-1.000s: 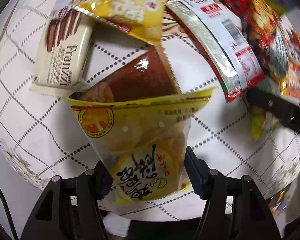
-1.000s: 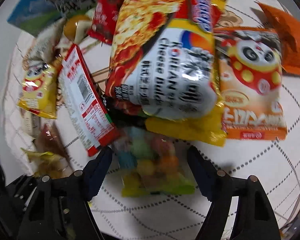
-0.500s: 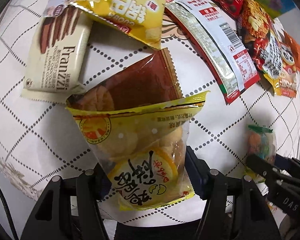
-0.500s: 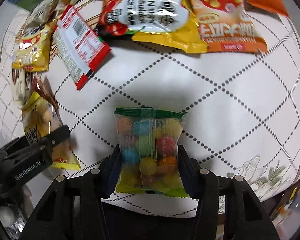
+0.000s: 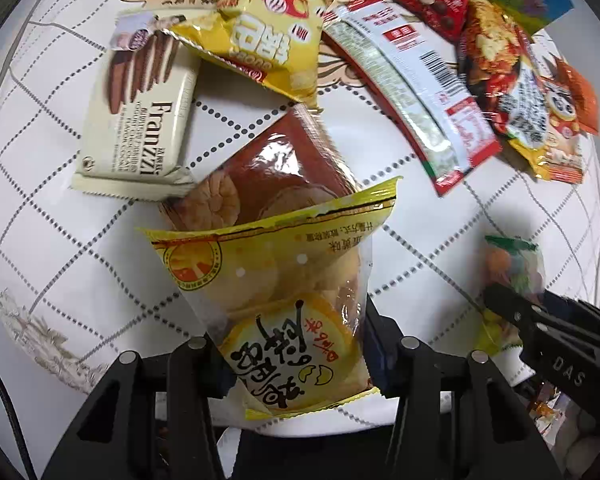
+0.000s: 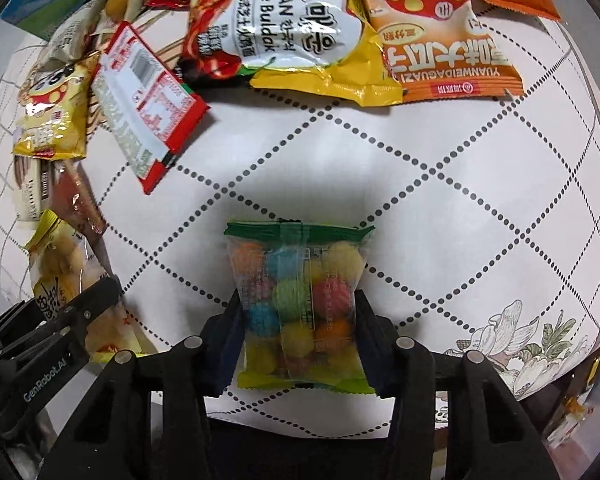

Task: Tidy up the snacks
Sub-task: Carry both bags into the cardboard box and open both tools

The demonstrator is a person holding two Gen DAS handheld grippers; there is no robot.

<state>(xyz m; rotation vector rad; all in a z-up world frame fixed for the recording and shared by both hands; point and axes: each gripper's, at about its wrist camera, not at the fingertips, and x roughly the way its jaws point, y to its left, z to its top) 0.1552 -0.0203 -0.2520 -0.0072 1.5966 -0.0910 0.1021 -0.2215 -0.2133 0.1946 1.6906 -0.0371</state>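
Observation:
My left gripper (image 5: 292, 340) points down at the table, its jaws closing with the pads pressed on the lower end of a yellow pastry packet (image 5: 276, 272). That packet overlaps a brown see-through packet (image 5: 280, 168). My right gripper (image 6: 300, 320) also points down, jaws closing, and its pads squeeze a clear bag of coloured candy balls (image 6: 296, 292) with a green top seam. The candy bag lies apart from the snack pile. Each gripper shows at the edge of the other's view: the left gripper (image 6: 80, 312), the right gripper (image 5: 512, 300).
A pile of snacks lies at the far side: a Franzzi wafer pack (image 5: 140, 120), a yellow chip bag (image 5: 268, 44), a long red-and-white packet (image 5: 412, 92), a Buldak noodle bag (image 6: 284, 20), an orange seed bag (image 6: 440, 40). The white dotted tablecloth (image 6: 440, 200) ends close behind both grippers.
The right gripper drew the candy bag out from under the noodle bag toward the near table edge and narrowed onto it. The left jaws tightened on the yellow packet.

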